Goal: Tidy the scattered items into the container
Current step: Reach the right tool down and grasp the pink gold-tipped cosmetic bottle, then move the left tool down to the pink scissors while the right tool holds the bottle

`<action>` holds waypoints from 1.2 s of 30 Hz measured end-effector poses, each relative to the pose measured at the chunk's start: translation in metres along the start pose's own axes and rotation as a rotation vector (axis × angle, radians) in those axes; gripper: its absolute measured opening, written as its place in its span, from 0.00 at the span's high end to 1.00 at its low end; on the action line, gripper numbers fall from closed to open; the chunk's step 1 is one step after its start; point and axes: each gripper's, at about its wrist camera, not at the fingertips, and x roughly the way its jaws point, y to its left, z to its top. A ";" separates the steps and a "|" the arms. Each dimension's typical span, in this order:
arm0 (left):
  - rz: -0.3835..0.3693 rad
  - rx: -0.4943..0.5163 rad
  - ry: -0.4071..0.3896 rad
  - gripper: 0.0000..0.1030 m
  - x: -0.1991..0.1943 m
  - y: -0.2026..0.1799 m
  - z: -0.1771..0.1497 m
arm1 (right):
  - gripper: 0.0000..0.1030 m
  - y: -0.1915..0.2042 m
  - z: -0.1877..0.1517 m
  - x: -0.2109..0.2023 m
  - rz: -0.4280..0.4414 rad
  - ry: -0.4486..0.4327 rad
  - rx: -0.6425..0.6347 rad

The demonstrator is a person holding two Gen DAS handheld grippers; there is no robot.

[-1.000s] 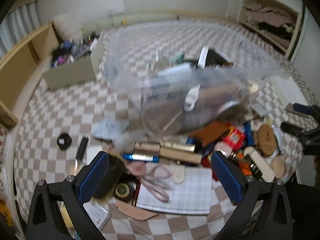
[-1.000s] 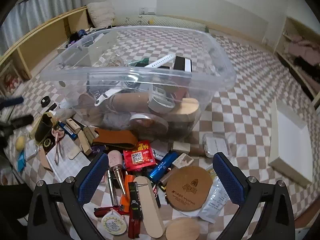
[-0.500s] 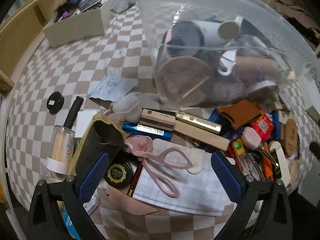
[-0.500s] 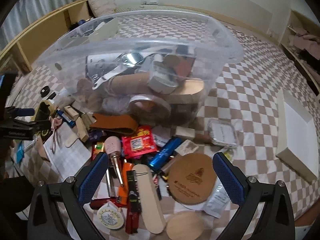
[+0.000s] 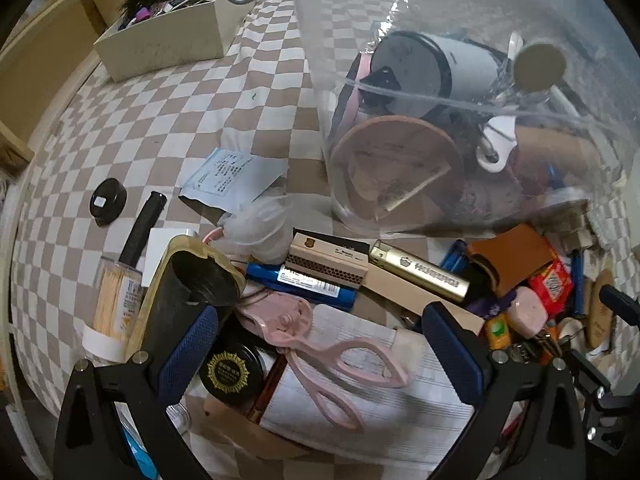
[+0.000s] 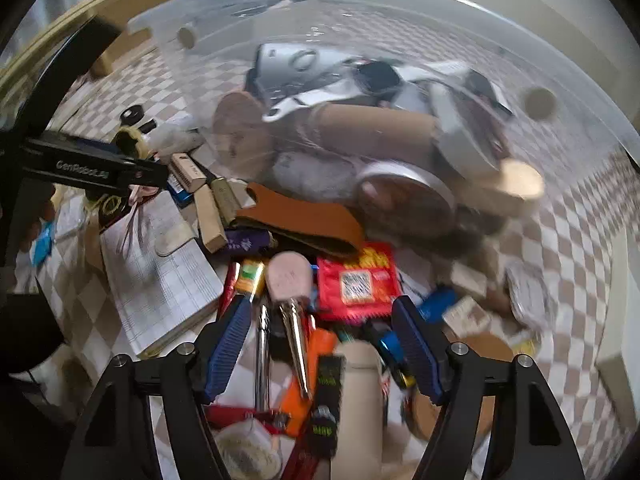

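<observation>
- Container [image 5: 460, 92], left wrist view: the clear plastic tub sits at the far right on the checked cloth, already holding a fair load: a white cylinder, a wooden disc, a cardboard tube.
- Much is left outside it, I judge: pink scissors [image 5: 340, 356], a gridded notebook [image 5: 380, 392], a gold tube [image 5: 418, 274], a blue tube, a matchbox-like box, a black tin with a gold seal [image 5: 232, 372], a jar of toothpicks [image 5: 116, 300], a black roll near my left finger.
- My left gripper [image 5: 320, 360] hangs over the scissors with jaws wide apart, nothing clamped.
- Writing here: the gold tube and the pale slip of paper at far left carry print too small to read.
- Container [image 6: 380, 92], right wrist view: it fills the far half, half full; the heap lies near me.
- My right gripper [image 6: 326, 344] has jaws closing around a pink-headed tool with a metal stem [image 6: 292, 300]; the pads are not yet pressing on it.
- Still loose: a red packet [image 6: 358, 280] with a square code, a brown leather sleeve, an orange piece, a pale stick.
- Readable: "GenRobot.ai" on the other gripper at left.
</observation>
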 end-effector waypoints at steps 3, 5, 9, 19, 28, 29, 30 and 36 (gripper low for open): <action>0.000 0.024 0.011 0.00 0.004 -0.002 -0.003 | 0.44 0.011 0.002 0.010 -0.016 -0.019 -0.090; -0.007 0.044 0.025 0.00 0.008 -0.005 -0.006 | 0.44 0.015 0.002 0.020 -0.016 -0.006 -0.132; -0.005 0.097 0.037 0.00 0.011 -0.012 -0.015 | 0.44 0.017 0.000 0.038 0.002 0.038 -0.149; -0.030 0.076 0.058 0.00 0.015 -0.001 -0.019 | 0.58 0.011 0.006 0.059 0.034 0.099 -0.092; -0.106 0.000 0.089 0.00 0.017 0.012 -0.017 | 0.64 0.009 0.015 0.065 0.030 0.140 -0.044; -0.114 -0.008 0.093 0.00 0.018 0.014 -0.017 | 0.64 0.006 0.014 0.065 0.045 0.144 -0.024; -0.123 -0.019 0.099 0.00 0.019 0.015 -0.017 | 0.64 0.003 0.014 0.063 0.064 0.145 0.004; -0.167 -0.126 0.139 0.00 0.030 0.026 -0.015 | 0.64 -0.023 0.011 0.047 0.237 0.150 0.232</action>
